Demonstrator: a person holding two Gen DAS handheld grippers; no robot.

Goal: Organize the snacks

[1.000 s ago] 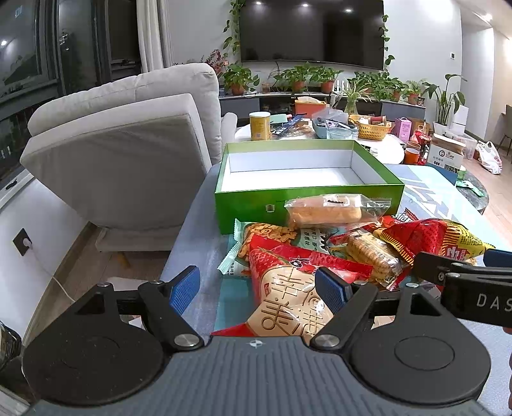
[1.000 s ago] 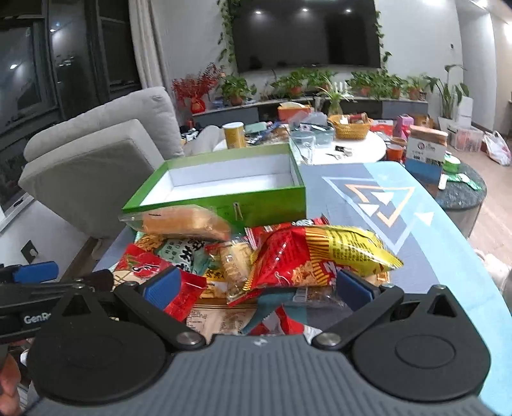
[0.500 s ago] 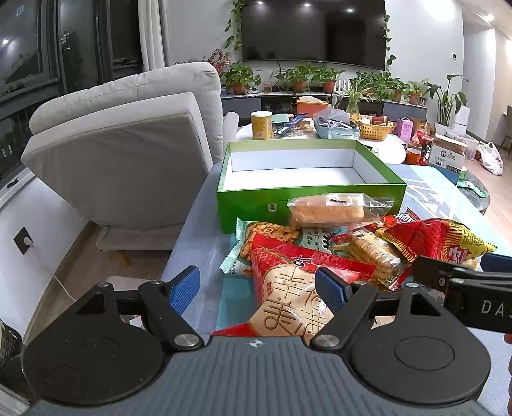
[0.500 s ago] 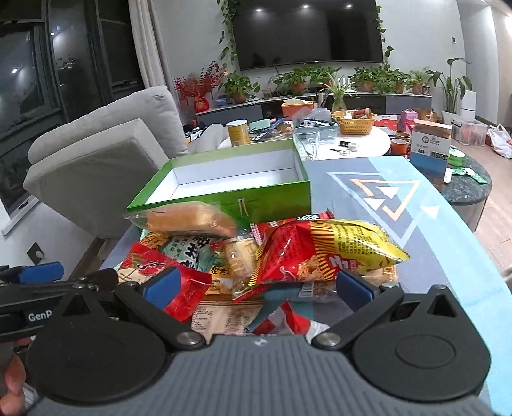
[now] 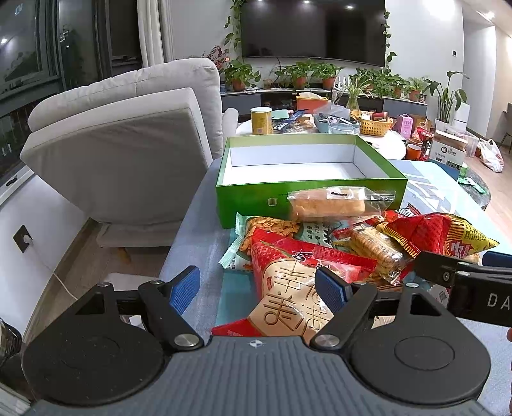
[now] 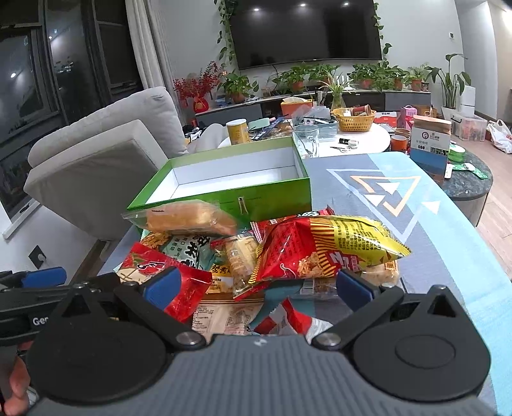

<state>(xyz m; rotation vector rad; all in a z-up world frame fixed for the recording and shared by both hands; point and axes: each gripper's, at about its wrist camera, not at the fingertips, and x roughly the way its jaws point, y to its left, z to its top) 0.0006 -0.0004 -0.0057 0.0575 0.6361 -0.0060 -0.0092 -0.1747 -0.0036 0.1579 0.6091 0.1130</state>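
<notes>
Snack packets (image 6: 256,256) lie heaped at mid-frame, just ahead of both tongs and in front of the empty green box (image 6: 224,179). The red-and-yellow bag (image 6: 326,249) lies crosswise, nearest the right gripper (image 6: 257,286). Both it and the left gripper (image 5: 257,286) stand apart, empty. Nothing has shifted since earlier.

Two fisheye views, each from a handheld gripper, look forward and slightly down over a table. The left view sits close behind a snack pile (image 5: 336,243), facing a green box (image 5: 307,188) and a sofa (image 5: 128,144). The right view looks from further right. Both share the pile (image 6: 256,252), the box (image 6: 230,192) and a wall television (image 6: 307,30).
</notes>
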